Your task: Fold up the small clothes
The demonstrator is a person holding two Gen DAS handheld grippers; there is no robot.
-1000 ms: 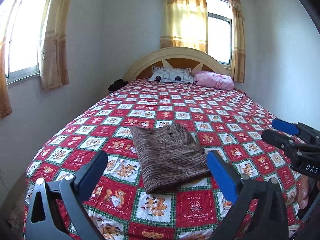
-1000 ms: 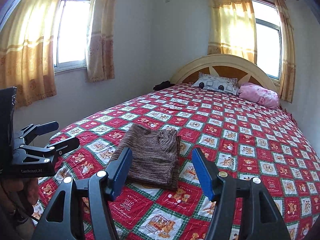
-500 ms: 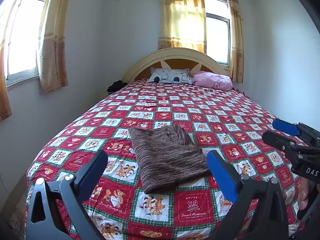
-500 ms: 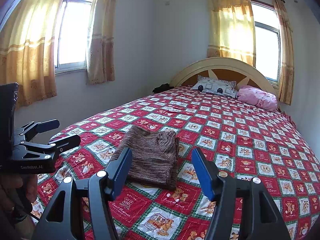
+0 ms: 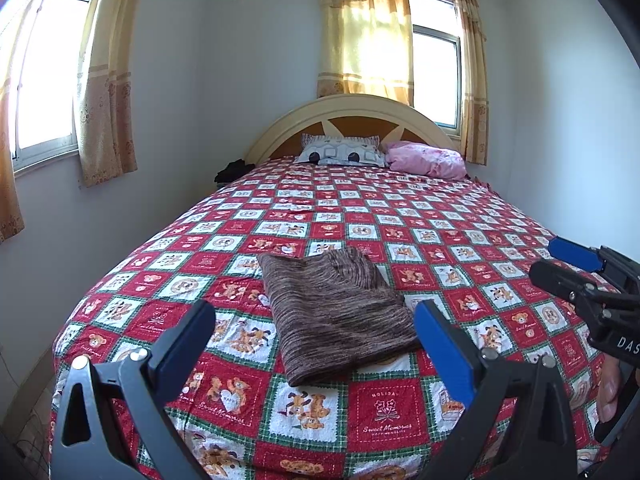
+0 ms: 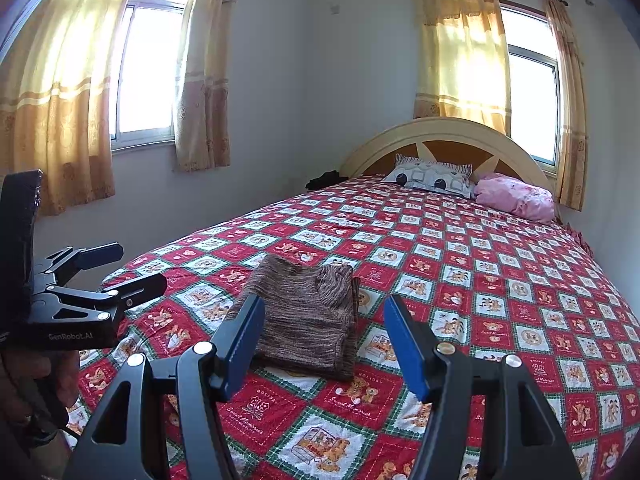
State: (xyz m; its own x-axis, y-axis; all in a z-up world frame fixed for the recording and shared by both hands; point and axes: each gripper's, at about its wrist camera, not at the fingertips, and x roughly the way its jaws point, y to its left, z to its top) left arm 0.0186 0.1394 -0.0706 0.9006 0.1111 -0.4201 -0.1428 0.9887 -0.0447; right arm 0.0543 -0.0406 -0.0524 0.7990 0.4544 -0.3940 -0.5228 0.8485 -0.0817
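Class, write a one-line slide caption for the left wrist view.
Open left tongs hover before a folded brown garment on a red patchwork bedspread.

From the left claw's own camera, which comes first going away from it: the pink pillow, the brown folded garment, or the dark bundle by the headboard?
1. Brown folded garment, just ahead on the bedspread.
2. Dark bundle and pink pillow, both at the bed's far end: too close to call.

Left gripper [image 5: 314, 330] and right gripper [image 6: 324, 336]: black angular frames, blue finger pads, silver screws, white lettering on bodies.
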